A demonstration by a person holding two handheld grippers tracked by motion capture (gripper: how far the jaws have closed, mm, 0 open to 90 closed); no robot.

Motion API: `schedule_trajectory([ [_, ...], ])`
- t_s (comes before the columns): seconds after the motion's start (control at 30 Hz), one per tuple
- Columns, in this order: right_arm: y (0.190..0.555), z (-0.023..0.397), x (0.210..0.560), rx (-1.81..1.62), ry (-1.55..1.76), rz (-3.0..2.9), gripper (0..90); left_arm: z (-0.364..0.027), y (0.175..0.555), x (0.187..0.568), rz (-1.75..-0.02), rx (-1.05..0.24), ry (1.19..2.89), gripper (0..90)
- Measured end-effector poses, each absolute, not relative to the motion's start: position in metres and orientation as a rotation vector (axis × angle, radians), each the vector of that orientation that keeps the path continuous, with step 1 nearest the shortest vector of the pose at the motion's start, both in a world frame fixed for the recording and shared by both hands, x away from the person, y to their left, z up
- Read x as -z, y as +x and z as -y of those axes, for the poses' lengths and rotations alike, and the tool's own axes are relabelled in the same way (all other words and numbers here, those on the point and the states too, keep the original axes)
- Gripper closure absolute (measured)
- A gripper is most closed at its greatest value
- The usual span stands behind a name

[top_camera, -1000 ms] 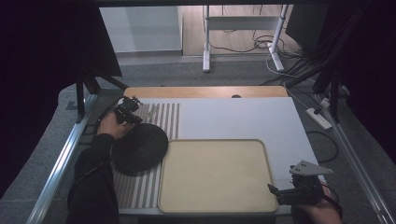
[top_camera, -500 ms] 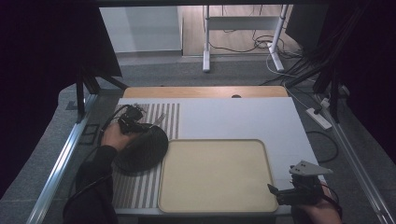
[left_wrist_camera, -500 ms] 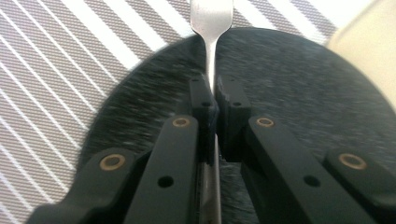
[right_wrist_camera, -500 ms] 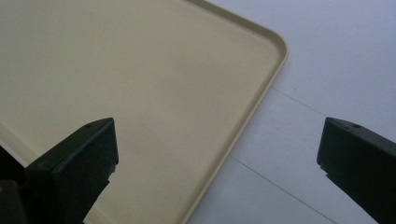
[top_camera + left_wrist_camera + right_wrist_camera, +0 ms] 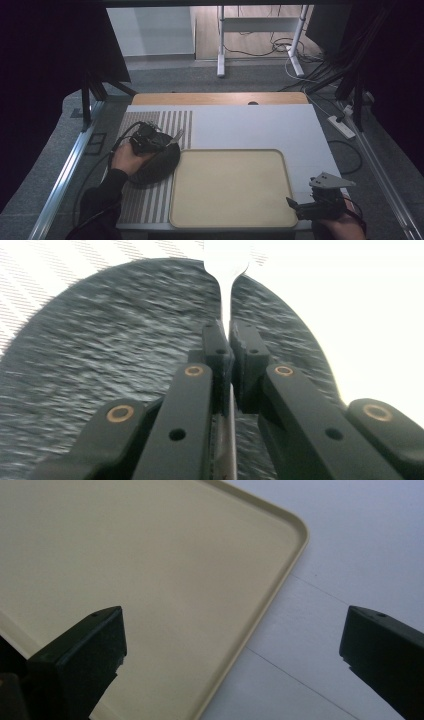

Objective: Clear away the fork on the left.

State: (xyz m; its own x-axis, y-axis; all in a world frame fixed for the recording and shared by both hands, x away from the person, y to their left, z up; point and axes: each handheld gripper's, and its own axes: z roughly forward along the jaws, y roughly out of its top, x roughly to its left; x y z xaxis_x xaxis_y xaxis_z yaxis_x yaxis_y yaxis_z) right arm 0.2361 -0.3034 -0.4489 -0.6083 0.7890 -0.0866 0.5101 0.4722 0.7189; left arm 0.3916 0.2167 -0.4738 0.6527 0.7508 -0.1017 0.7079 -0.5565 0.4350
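- One slim silver metal utensil, a fork or spoon by its flat pale head, is what I have in hand: its handle runs up between the two black jaws in the left gripper view, and its head reaches past the far rim of the plate.
- I see the left gripper clamped tight on that handle, the jaw pads pressed to either side with hardly a gap between them.
- Below the utensil lies the round dark grey plate with a rough, rippled surface; in the high view the same plate sits at the left of the table, and the left gripper hangs over its far edge with the utensil's tip pointing out toward the striped mat.
- That grey-and-white striped placemat carries the plate, which sits just beside the tray's left rim.
- I see the wide, shallow cream-coloured rectangular tray at the middle of the near table edge, on a white tabletop sheet.
- At the near right corner my right gripper rests low beside the tray; in the right gripper view its jaws stand wide apart with nothing between them, the left jaw over the tray's rim and the right jaw over the white sheet.
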Motion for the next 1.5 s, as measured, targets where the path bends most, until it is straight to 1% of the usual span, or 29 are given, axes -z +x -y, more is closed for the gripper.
schedule_trajectory([
  [0.57, 0.236, 0.303, 0.449, -0.924, 1.074, -2.318, 0.0, -0.183, 0.348, 0.471, -1.117, -0.089, 2.426, 85.8],
  [0.83, 0.235, 0.301, 0.449, -0.913, 1.063, -2.324, 0.0, -0.166, 0.334, 0.473, -1.116, -0.057, 2.429, 85.8],
  [0.9, 0.236, 0.301, 0.449, -0.91, 1.06, -2.325, 0.0, -0.157, 0.329, 0.475, -1.11, -0.031, 2.432, 85.8],
  [1.03, 0.236, 0.301, 0.449, -0.912, 1.061, -2.326, 0.0, -0.147, 0.325, 0.476, -1.102, -0.023, 2.443, 85.8],
  [1.07, 0.236, 0.301, 0.449, -0.912, 1.063, -2.326, 0.0, -0.138, 0.322, 0.477, -1.106, -0.01, 2.445, 85.8],
  [1.33, 0.235, 0.301, 0.449, -0.908, 1.056, -2.328, 0.0, -0.106, 0.317, 0.479, -1.079, 0.003, 2.469, 85.8],
  [1.5, 0.235, 0.301, 0.449, -0.903, 1.052, -2.332, 0.0, -0.092, 0.315, 0.486, -1.077, 0.002, 2.483, 85.7],
])
